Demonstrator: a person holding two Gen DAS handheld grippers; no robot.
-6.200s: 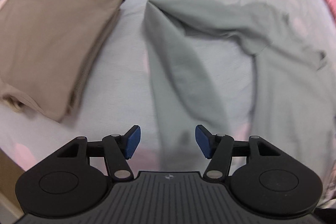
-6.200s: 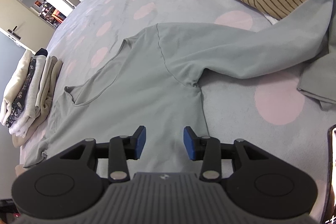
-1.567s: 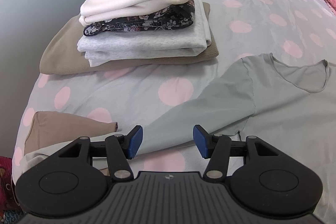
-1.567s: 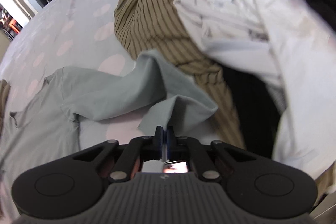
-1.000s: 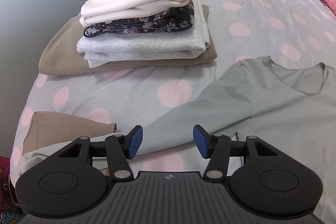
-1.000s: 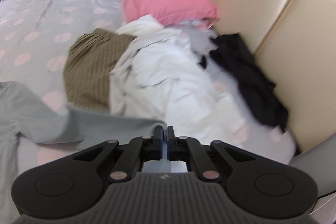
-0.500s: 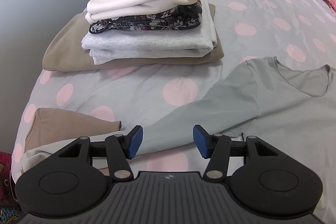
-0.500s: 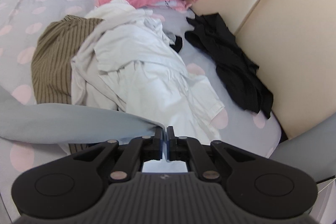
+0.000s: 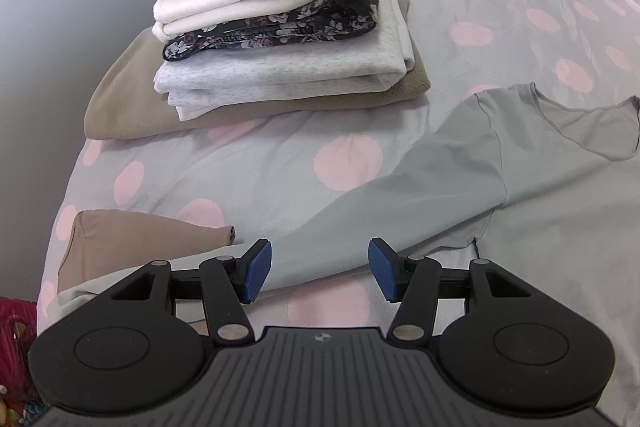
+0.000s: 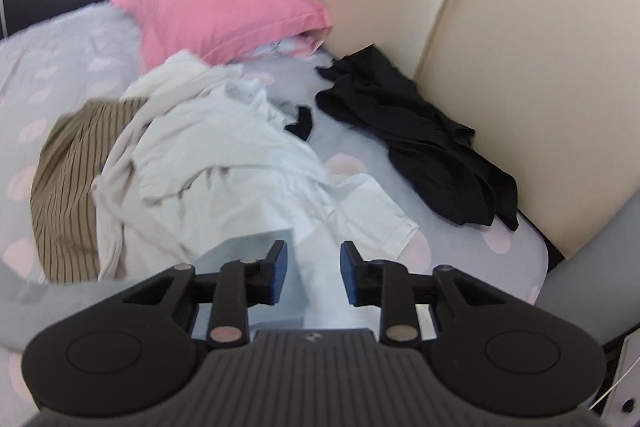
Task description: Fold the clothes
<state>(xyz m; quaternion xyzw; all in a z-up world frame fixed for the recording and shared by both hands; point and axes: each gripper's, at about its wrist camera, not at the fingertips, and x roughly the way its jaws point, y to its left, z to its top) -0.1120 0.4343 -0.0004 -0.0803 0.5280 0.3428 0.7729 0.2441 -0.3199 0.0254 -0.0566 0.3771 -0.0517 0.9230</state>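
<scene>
A grey-green long-sleeved shirt (image 9: 540,195) lies spread on the dotted bedspread (image 9: 480,11), neckline at the right. One of its sleeves (image 9: 400,203) runs down-left under my left gripper (image 9: 320,275), which hovers open above it with nothing between its fingers. In the right wrist view the other sleeve's end (image 10: 248,251) hangs just behind the left finger of my right gripper (image 10: 312,277). Those jaws are opening, and the pads stand apart without pressing on the cloth.
A stack of folded clothes (image 9: 280,27) sits at the back left, and a folded tan garment (image 9: 136,239) lies near the bed's edge. Near the padded headboard (image 10: 520,47) lie a pink pillow (image 10: 224,15), a white garment heap (image 10: 224,163), a striped olive garment (image 10: 68,187) and a black garment (image 10: 432,151).
My right gripper's jaws have parted and let go of the sleeve end, which now sits beside the left finger. The right view has rolled and drifted slightly. The left gripper has barely moved.
</scene>
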